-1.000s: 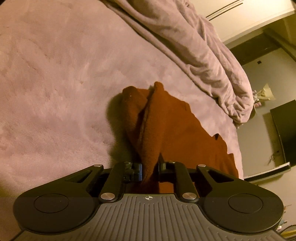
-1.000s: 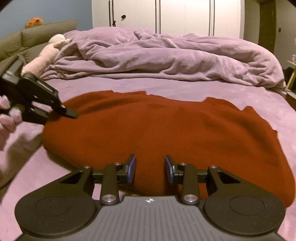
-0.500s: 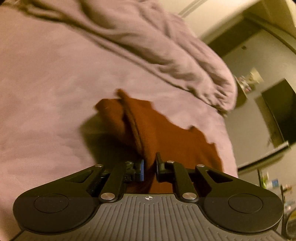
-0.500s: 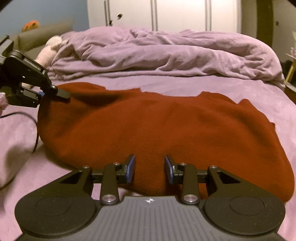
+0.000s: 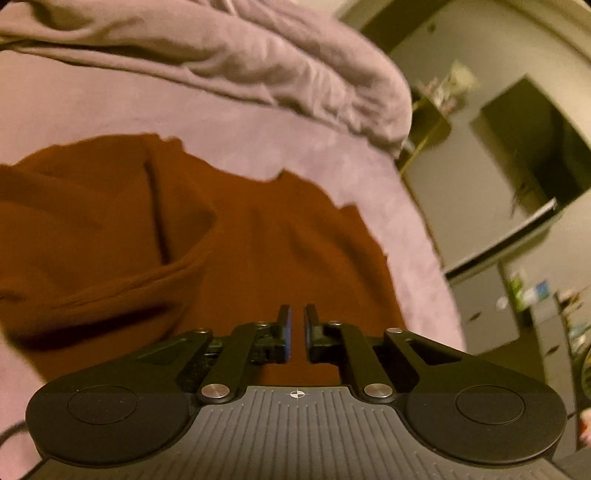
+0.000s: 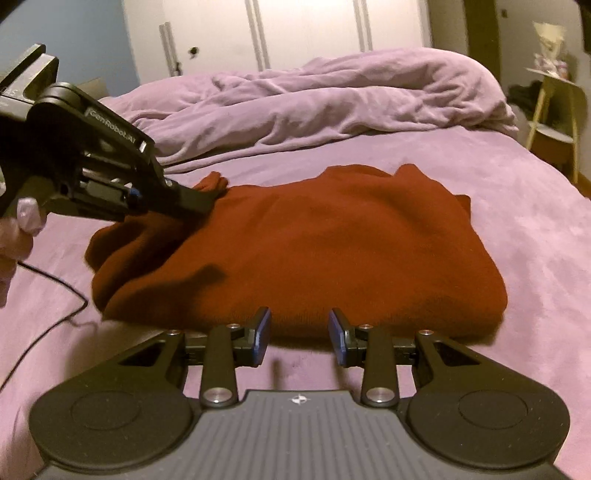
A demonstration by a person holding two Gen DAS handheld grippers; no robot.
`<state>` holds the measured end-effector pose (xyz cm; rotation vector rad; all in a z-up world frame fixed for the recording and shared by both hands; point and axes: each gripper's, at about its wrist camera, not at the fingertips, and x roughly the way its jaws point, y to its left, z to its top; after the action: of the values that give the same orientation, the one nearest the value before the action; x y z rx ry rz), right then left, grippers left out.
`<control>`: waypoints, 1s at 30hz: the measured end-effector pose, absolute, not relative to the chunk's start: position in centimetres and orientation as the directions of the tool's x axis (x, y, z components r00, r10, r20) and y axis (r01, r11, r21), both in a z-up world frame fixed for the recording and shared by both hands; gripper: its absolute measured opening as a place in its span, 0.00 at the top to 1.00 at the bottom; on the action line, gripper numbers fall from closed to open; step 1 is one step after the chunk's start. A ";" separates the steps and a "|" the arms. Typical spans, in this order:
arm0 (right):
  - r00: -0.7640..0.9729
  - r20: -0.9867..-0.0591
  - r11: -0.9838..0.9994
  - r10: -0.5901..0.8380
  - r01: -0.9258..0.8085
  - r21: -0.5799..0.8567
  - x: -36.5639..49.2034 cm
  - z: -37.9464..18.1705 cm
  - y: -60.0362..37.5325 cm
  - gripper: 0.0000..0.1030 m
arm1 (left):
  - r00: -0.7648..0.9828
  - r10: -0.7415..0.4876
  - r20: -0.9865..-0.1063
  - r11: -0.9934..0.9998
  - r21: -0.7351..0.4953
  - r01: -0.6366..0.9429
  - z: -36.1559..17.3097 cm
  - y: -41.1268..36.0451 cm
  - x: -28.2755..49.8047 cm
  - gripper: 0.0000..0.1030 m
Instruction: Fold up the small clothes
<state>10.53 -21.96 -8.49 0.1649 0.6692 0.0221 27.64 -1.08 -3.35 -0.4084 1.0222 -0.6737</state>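
A dark red knitted garment (image 6: 332, 254) lies folded over on the purple bed. In the left wrist view it fills the lower left (image 5: 258, 236), with a loose rolled fold at the left. My left gripper (image 5: 296, 334) hovers over the garment, its jaws a narrow gap apart with nothing between them. It also shows in the right wrist view (image 6: 195, 201) at the garment's far left edge. My right gripper (image 6: 299, 332) is open and empty, just in front of the garment's near edge.
A rumpled purple duvet (image 6: 332, 99) is heaped across the back of the bed (image 6: 517, 221). A thin black cable (image 6: 48, 280) trails on the bed at the left. A small side table (image 6: 554, 110) stands at the right, white wardrobe doors (image 6: 303, 33) behind.
My left gripper carried the garment's left part over to the right, then let it go; its jaws now hold nothing. The garment is narrower. My right gripper backed off slightly from the near edge.
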 end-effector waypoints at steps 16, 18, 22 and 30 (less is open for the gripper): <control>0.779 -0.598 0.978 0.190 -0.098 0.183 13.8 -7.0 -14.7 0.62 | 0.490 -0.517 -0.701 0.791 -0.611 -0.039 -8.9 16.1 29.0 0.40; 0.780 -0.596 0.981 0.188 -0.122 0.150 14.3 -6.7 -13.4 0.61 | 0.481 -0.548 -0.684 0.755 -0.652 -0.069 -9.9 16.4 29.6 0.40; 0.776 -0.602 0.982 0.189 -0.130 0.140 15.0 -6.7 -12.2 0.60 | 0.463 -0.639 -0.614 0.653 -0.752 -0.096 -12.0 16.4 31.4 0.40; 0.767 -0.620 0.985 0.167 -0.097 0.146 14.4 -7.5 -13.1 0.60 | 0.438 -0.652 -0.619 0.641 -0.759 -0.119 -13.9 15.4 34.4 0.85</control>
<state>14.38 -13.09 -7.47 0.1076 0.6824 0.1433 34.40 15.41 -13.86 -0.8407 1.0904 -0.3847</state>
